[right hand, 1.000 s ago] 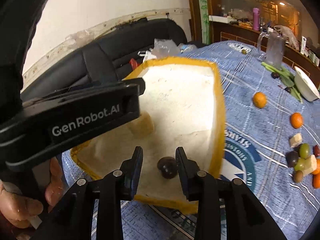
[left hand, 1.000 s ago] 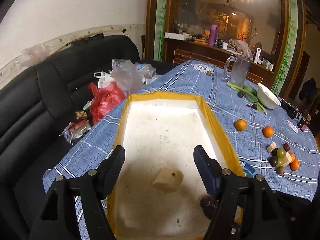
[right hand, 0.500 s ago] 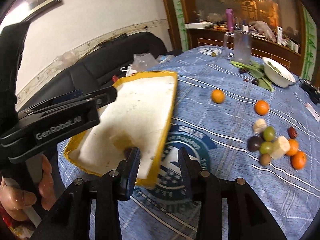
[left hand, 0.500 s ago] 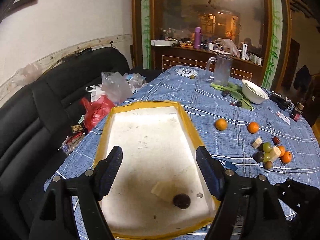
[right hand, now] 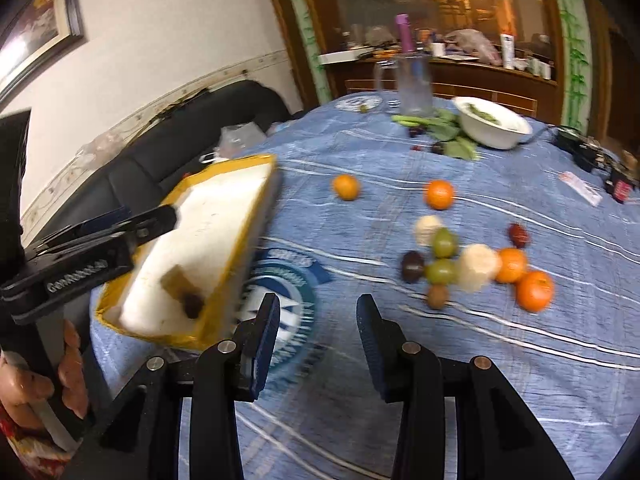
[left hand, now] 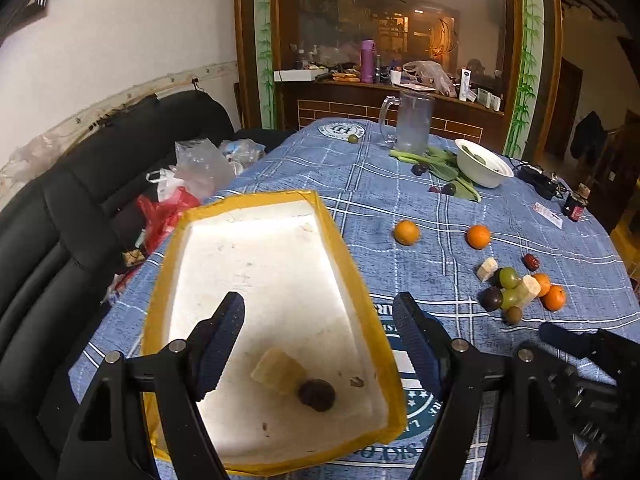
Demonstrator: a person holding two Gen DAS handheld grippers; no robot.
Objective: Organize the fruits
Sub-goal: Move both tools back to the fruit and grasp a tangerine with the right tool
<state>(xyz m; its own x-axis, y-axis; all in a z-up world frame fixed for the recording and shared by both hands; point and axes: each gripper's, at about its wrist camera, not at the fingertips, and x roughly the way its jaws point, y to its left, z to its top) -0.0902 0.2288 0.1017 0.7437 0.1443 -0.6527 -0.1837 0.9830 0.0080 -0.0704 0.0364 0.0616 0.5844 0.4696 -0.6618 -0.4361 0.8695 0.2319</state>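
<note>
Left gripper (left hand: 318,340) jaws wide, nothing between them, hanging over the near end of the foam tray (left hand: 280,208). Right gripper (right hand: 316,320) jaws also wide and empty, over the blue checked tabletop (left hand: 400,184) beside the tray's near right corner.

Tray: white foam, yellow-taped rim, sits at the tabletop's left edge next to the black sofa (left hand: 80,200). Long axis runs from the near edge toward the far edge. Two items inside at the near end: a tan chunk (left hand: 280,370) and a dark round fruit (left hand: 317,395), touching; the chunk's long axis runs diagonally across the tray floor.

Loose fruit cluster near the right edge of the tabletop: green grapes (left hand: 509,277), dark plum (left hand: 491,298), pale chunks (left hand: 527,290), small oranges (left hand: 554,297), brown fruit (left hand: 513,314), red date (left hand: 531,261) just behind. Two separate oranges (left hand: 407,232) mid-tabletop, well apart from the tray.

Far end: glass pitcher (left hand: 412,122), white bowl (left hand: 482,166), leafy greens (left hand: 444,168) beside the bowl.

Right wrist view is motion-blurred, fine detail there unreadable
</note>
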